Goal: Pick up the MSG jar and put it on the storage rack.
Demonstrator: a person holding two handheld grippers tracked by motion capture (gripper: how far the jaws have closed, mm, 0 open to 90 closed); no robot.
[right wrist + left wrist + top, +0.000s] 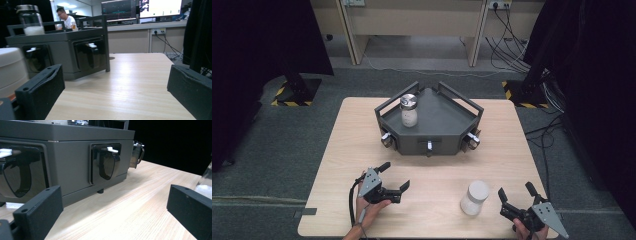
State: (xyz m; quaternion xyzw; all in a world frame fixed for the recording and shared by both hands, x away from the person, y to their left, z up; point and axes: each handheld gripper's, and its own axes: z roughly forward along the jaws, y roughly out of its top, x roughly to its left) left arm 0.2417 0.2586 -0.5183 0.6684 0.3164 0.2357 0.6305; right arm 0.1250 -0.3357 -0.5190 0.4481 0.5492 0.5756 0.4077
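A dark grey angular tray [447, 125] with rails stands at the table's far middle. On its left part stands a clear jar [408, 110] with a metal lid, half full of white powder; the same jar [30, 20] rises above the tray [62, 37] in the right gripper view. A white-lidded jar [474, 197] stands on the table near the front right, its side [11, 70] close beside my right gripper. My left gripper [394, 176] lies open at the front left, facing the tray's front [70, 170]. My right gripper [517, 191] is open, just right of the white jar.
Small metal cups [385, 140] [472, 140] hang at the tray's front corners, with a white tab [429, 146] at its middle. The wooden table [432, 170] ends close behind both hands. Beyond it are a desk, cables [512, 45] and dark curtains.
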